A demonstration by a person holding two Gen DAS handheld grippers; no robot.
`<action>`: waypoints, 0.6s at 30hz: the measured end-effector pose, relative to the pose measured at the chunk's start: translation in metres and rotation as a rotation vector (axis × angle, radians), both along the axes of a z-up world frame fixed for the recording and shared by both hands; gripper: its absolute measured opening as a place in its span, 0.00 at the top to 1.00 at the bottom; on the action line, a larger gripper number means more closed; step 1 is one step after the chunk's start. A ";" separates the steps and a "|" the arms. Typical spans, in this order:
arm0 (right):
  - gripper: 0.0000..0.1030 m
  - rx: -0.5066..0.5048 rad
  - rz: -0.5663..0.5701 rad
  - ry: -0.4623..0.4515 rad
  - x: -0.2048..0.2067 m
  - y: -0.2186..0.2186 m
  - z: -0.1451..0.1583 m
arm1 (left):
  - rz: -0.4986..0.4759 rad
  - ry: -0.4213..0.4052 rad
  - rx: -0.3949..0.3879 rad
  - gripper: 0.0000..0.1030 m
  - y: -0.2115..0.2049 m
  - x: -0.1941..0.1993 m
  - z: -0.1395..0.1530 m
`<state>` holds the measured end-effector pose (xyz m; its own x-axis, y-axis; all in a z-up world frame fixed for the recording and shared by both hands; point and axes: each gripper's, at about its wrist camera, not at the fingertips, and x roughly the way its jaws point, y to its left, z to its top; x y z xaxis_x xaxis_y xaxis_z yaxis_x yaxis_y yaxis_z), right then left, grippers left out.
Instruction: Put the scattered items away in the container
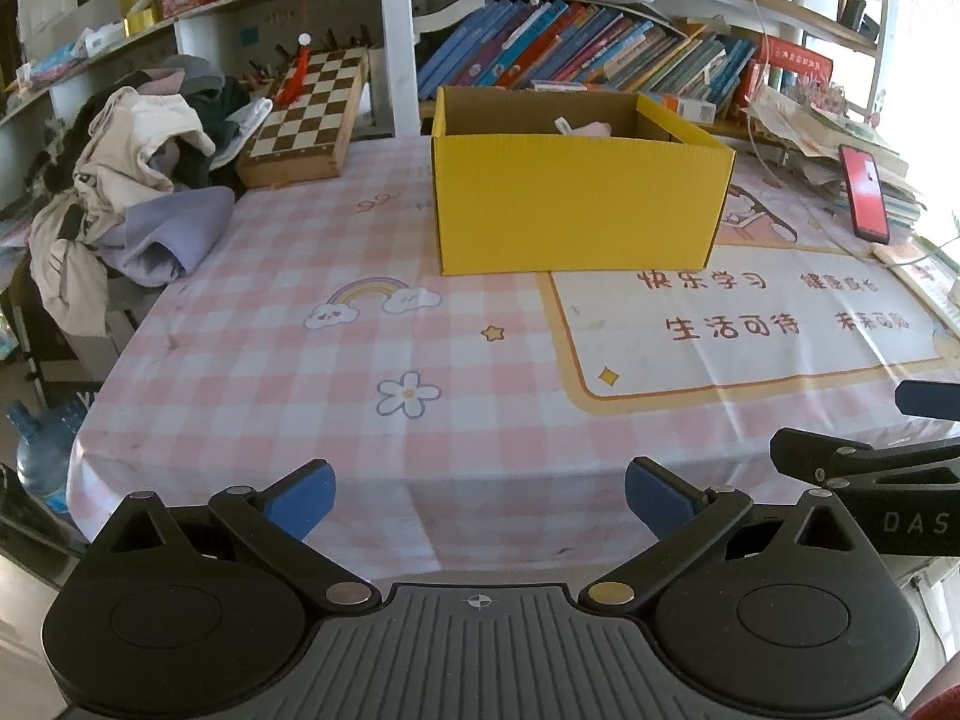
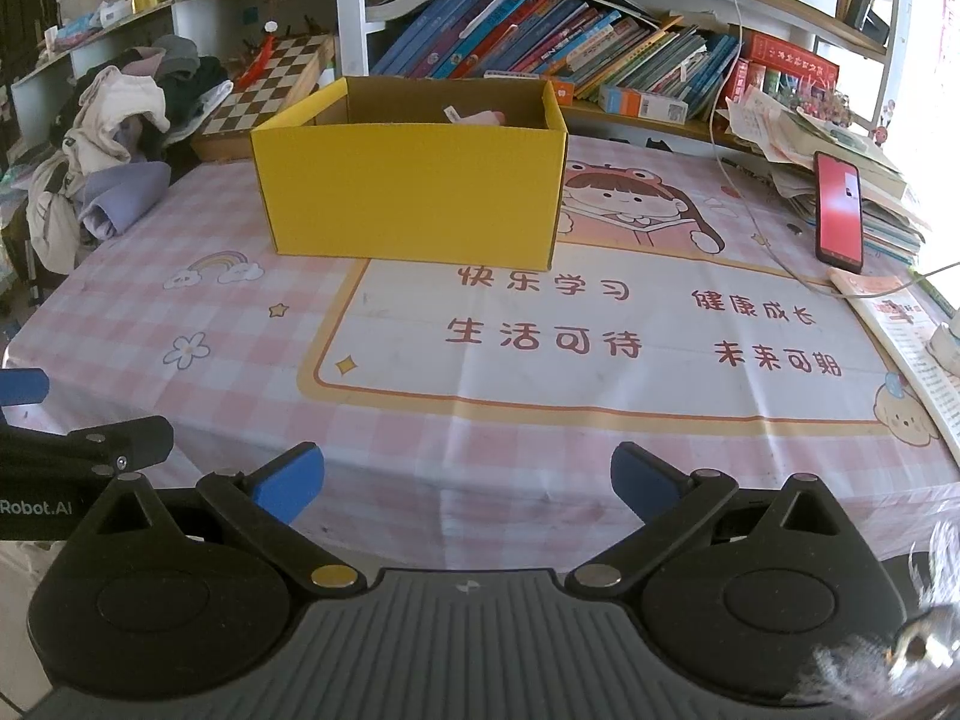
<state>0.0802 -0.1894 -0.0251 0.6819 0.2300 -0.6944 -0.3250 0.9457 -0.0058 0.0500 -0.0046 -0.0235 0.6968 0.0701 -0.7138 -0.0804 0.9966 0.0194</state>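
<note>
A yellow cardboard box (image 1: 576,204) stands open on the pink checked tablecloth (image 1: 336,372) at the far middle; it also shows in the right wrist view (image 2: 414,192). A pink and white item (image 1: 585,127) lies inside it, also seen in the right wrist view (image 2: 477,116). My left gripper (image 1: 480,495) is open and empty above the table's near edge. My right gripper (image 2: 468,480) is open and empty, also at the near edge. The right gripper's fingers (image 1: 840,459) show at the right edge of the left wrist view. No loose item lies on the cloth in front of the box.
A pile of clothes (image 1: 132,180) sits at the table's left edge. A chessboard box (image 1: 306,120) stands behind it. A phone with a red screen (image 2: 838,210) leans on stacked papers at the right, with a cable (image 2: 744,198). Bookshelves (image 2: 540,42) stand behind.
</note>
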 end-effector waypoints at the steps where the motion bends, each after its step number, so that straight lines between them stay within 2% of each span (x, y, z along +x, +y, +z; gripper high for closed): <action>1: 0.00 0.000 0.000 0.000 0.000 0.000 0.000 | 0.000 0.000 0.000 0.00 0.000 0.000 0.000; 18: 0.00 0.002 -0.001 0.006 0.000 0.000 -0.002 | -0.004 0.001 0.000 0.00 0.000 -0.003 0.000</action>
<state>0.0799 -0.1894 -0.0275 0.6779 0.2303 -0.6982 -0.3237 0.9462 -0.0021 0.0472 -0.0048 -0.0238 0.6966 0.0670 -0.7143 -0.0764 0.9969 0.0190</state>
